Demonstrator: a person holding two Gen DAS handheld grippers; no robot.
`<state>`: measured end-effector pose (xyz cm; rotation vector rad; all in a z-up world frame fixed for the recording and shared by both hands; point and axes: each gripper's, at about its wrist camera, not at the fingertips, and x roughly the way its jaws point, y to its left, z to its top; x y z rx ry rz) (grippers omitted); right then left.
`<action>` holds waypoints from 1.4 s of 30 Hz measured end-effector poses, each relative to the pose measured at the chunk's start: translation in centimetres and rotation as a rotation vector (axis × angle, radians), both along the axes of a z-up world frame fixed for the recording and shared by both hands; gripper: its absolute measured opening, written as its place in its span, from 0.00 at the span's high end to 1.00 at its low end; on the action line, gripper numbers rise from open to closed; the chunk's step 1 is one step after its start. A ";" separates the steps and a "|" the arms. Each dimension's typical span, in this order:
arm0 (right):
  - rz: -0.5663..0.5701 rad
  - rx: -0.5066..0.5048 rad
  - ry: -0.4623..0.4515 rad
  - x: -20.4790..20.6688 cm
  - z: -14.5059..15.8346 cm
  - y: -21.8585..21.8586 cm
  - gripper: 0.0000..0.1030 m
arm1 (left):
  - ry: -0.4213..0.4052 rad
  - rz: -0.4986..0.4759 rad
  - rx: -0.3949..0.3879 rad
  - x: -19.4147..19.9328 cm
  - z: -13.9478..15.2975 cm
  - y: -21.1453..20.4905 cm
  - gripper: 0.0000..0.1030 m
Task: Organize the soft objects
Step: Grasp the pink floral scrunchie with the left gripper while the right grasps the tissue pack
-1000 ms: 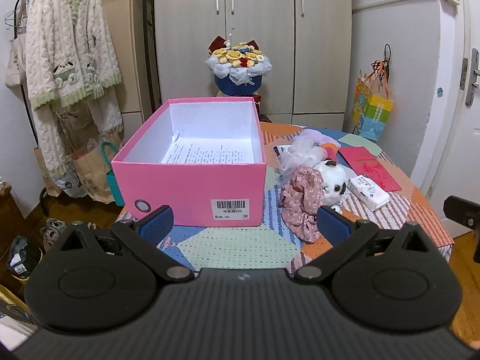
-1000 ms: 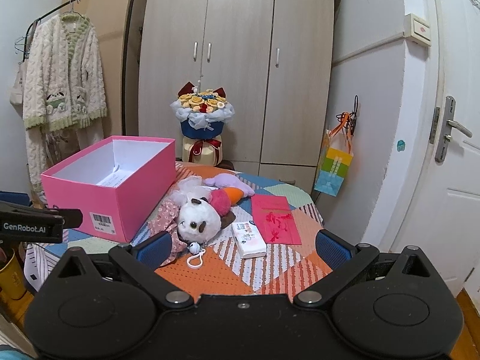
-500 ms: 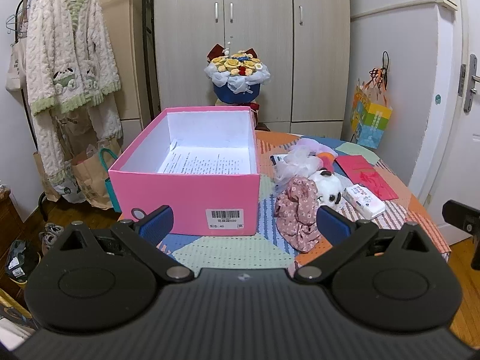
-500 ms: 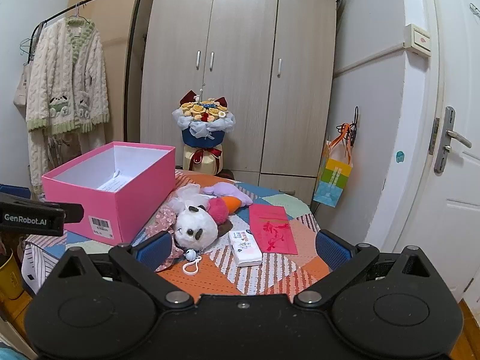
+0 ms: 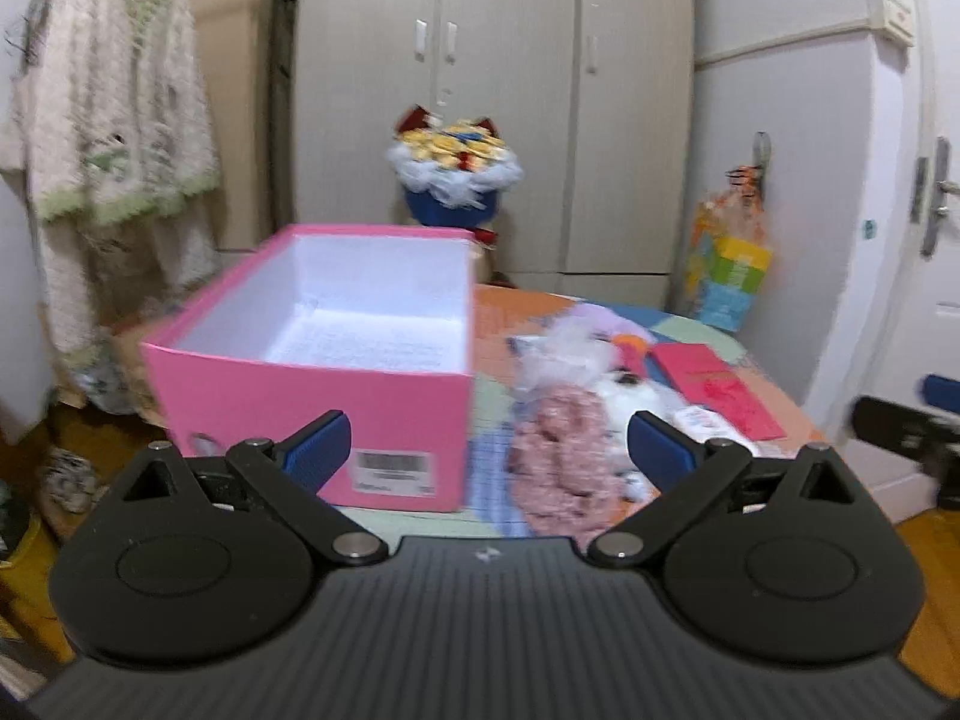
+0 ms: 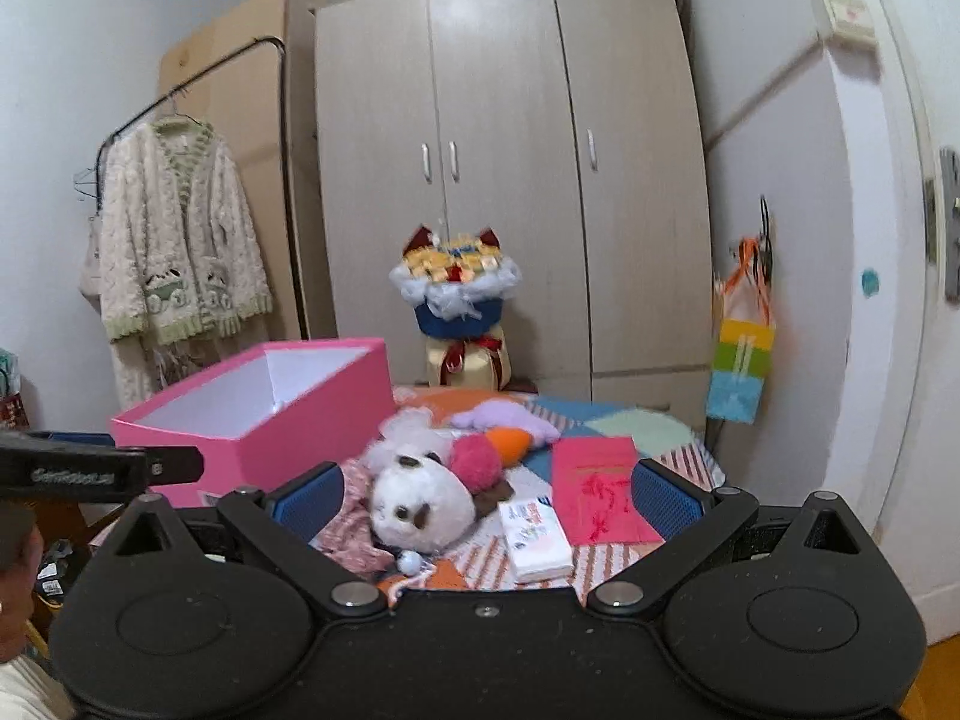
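Change noted against the frames half a second earlier: both wrist views had shifted nearer the table (image 6: 672, 450) and the left view had smeared with motion, so both hands were travelling in toward the pile. The soft items lay where they had been; nothing was lifted. Judgement: approach stage only, sorting not yet begun.

Pink box (image 5: 312, 396), open-topped, stood on the left part of the table; only a printed paper sheet (image 5: 366, 348) showed on its floor. It looked the likely receptacle.

Soft pile sat just right of the box, items touching one another: a pink floral cloth (image 6: 354, 525) nearest the box, a white panda-faced plush (image 6: 417, 501) against it with a magenta pom-pom (image 6: 477, 462), a lilac plush piece (image 6: 504, 417) and an orange one (image 6: 509, 443) behind. All looked limp and compressible.

Flat items to the right, probably not task items: red envelope (image 6: 597, 498), tissue packet (image 6: 534, 537).

Left gripper (image 5: 486, 450): jaws spread wide, empty, short of the box and cloth. Right gripper (image 6: 480, 495): jaws spread wide, empty, the plush framed between the fingers but untouched.
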<state>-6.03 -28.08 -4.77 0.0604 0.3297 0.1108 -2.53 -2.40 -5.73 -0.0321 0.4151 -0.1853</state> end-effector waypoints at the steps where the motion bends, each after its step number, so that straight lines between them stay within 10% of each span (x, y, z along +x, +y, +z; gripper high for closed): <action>1: 0.003 -0.005 0.017 0.7 -0.3 -0.2 0.00 | 0.008 -0.018 -0.005 0.4 -0.3 -0.4 0.05; 18: 0.116 -0.070 0.187 10.7 -6.2 -1.4 0.32 | 0.100 -0.010 0.069 6.9 -6.9 -6.2 0.40; 29: 0.145 -0.113 0.263 13.5 -8.2 -1.1 0.35 | 0.070 -0.015 0.125 8.2 -7.5 -7.1 0.61; 35: 0.134 -0.119 0.274 14.3 -8.8 -0.9 0.55 | 0.115 0.022 0.065 8.7 -7.7 -6.6 0.59; 42: 0.105 -0.110 0.256 14.1 -9.0 -0.7 0.55 | 0.183 0.007 0.045 9.1 -8.9 -6.4 0.41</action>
